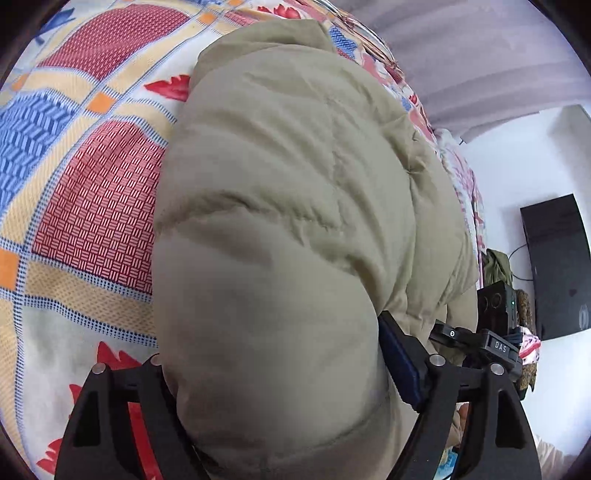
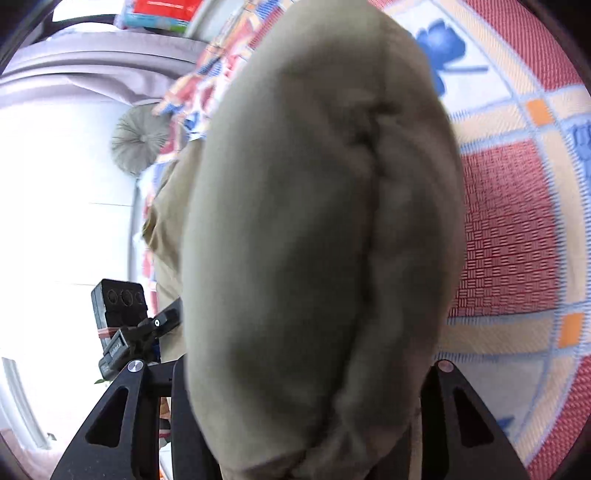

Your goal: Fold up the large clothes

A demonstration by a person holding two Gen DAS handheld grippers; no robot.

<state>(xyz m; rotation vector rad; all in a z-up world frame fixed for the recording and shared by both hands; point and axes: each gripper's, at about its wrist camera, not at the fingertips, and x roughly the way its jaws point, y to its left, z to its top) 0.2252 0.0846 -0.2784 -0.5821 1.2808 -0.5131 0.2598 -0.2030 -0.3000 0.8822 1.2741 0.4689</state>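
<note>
the left tool [image 1: 273, 376] has its two black fingers spread wide with a thick fold of the khaki padded coat [image 1: 295, 206] bulging between them, clamped on that bulk; the right tool [image 2: 306, 373] grips the same coat [image 2: 317, 236] the same way, the fabric filling the whole gap between its fingers. the coat lies bunched on a bed covered by a patterned blanket [image 1: 92, 192] of red woven squares, blue blocks, orange corner squares and red leaf shapes on a cream ground; in the right wrist view that blanket [image 2: 517, 229] spreads out to the right of the coat. beyond the coat's far edge in the left wrist view hang pale grey curtains [image 1: 461, 66], and to the coat's right stand a white wall and a dark flat screen [image 1: 557, 266], with the other tool's black camera block just beside the coat's lower right edge. in the right wrist view, to the left of the coat, a round grey pleated cushion [image 2: 138, 142] sits near the bed's edge against bright washed-out white, and a colourful pack [image 2: 159, 14] shows near the top.
</note>
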